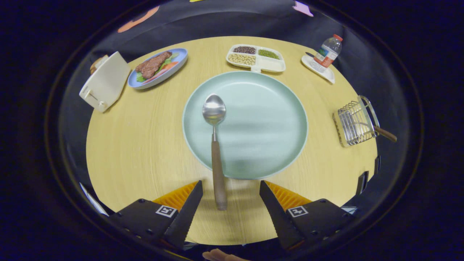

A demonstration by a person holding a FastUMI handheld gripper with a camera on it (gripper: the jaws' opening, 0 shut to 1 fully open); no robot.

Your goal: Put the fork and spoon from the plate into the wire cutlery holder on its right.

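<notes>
The gripper [231, 185] has its 2 fingers apart, holding nothing. The spoon [216, 145] lies with its handle between them, bowl ahead on the plate [268, 123]. The holder [355, 123] stands beyond the right finger with 1 handle sticking out.

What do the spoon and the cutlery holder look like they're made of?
Spoon: polished metal bowl, since it mirrors light, with a matte brown handle, probably wood. It lies between the open fingers of the hand-held gripper. Cutlery holder: shiny thin wire, likely steel or chrome, on a pale base, possibly wood.
</notes>
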